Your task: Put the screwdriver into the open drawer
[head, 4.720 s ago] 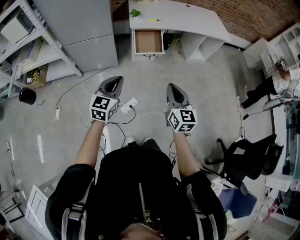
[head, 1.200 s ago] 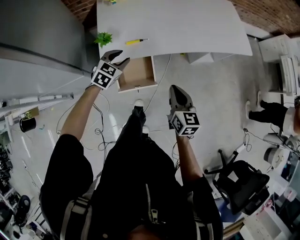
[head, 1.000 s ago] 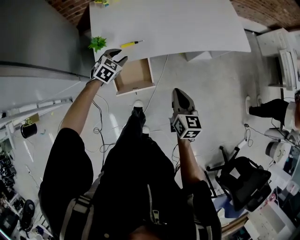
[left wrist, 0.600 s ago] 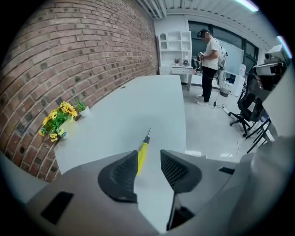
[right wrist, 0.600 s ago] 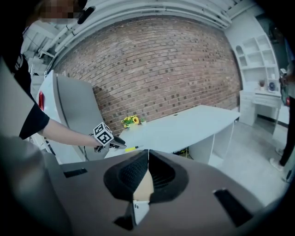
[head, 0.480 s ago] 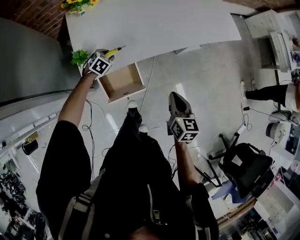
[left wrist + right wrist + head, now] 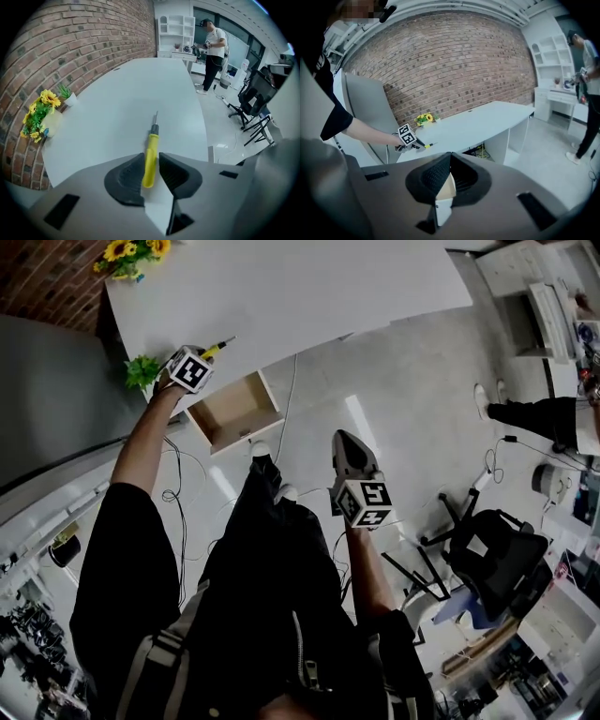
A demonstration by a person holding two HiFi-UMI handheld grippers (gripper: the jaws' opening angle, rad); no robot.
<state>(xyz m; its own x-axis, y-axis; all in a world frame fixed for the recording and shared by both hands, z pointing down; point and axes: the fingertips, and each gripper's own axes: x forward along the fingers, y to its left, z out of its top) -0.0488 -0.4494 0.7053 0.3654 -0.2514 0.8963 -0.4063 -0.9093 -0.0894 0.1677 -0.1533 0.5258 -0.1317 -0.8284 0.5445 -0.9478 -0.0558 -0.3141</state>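
One room: brick wall (image 7: 70, 51) running off to the left of the left fingers (image 7: 123, 178), pale floor (image 7: 403, 409) spreading ahead of the right fingers (image 7: 436, 176), another person (image 7: 213, 44) standing well beyond both.
Surface: white surface (image 7: 300, 287) lying under and ahead of the left fingers, sunflowers (image 7: 40, 112) sitting well to their left.
Drawer: drawer (image 7: 234, 409) standing open below the surface edge, near the left fingers.
Left gripper: left gripper (image 7: 151, 158) pointing steeply down. Its fingers have just been closing and are now standing narrow, flanking the handle but not plainly pressing it.
Right gripper: right gripper (image 7: 449, 157) hanging well apart, fingers meeting, holding nothing.
Screwdriver: screwdriver (image 7: 152, 138) lying on the surface, handle between the left fingers, shaft pointing away.
Change: left gripper having sunk to the surface within the last second.
Meaning: the grasp is probably finishing, with the lift and the carry to the drawer still remaining.
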